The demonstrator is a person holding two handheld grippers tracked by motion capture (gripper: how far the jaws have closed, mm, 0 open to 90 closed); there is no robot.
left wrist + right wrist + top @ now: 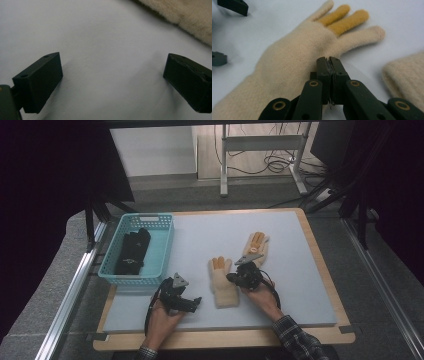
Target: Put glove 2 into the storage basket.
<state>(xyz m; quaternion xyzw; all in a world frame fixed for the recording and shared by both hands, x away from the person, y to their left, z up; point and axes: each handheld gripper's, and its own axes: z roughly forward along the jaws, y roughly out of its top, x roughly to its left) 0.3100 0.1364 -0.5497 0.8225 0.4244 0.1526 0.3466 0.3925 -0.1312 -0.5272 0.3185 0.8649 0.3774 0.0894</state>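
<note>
1. Right tool [330, 60] – jaws fully closed, pinching the edge of the near glove [294, 60], which lies flat mid-counter [300, 285].
2. Left tool [112, 75] – jaws wide apart, nothing held.
3. Risk: the thin fabric pinch may slip on lifting, or drag the second glove [256, 247].

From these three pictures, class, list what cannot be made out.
- Whether the right tongs pinch the near glove: their shut tips hide the contact, right gripper view.
- Far glove: cuff hidden behind the right gripper, high view.
- Dark item in the basket: too small and dark, high view.
</note>
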